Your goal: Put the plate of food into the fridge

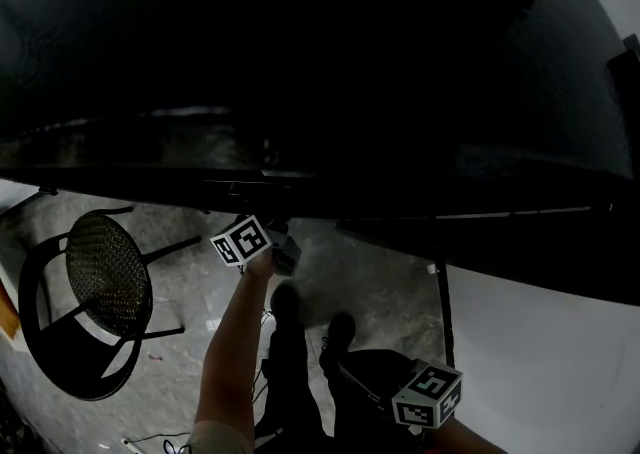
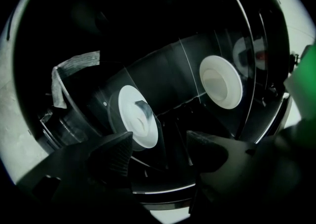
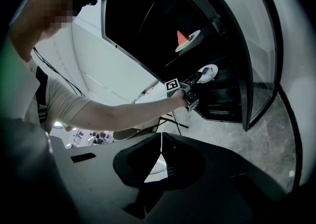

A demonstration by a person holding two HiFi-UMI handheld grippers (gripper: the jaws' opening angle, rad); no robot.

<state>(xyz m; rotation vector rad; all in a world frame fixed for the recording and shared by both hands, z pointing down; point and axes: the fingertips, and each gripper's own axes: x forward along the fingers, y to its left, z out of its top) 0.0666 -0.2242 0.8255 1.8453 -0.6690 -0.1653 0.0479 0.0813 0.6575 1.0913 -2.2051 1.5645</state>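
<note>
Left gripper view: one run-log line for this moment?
left gripper: open, reaching into fridge | plate of food: on shelf, just past jaws, not gripped | right gripper: shut, empty

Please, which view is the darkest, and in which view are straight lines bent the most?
Head view: darkest, the upper part almost black, only the floor and the chair lit. Left gripper view: dark too, but the white plate stands out bright past the open fingers. Right gripper view: brightest, with the fridge door bent into a strong curve.
</note>
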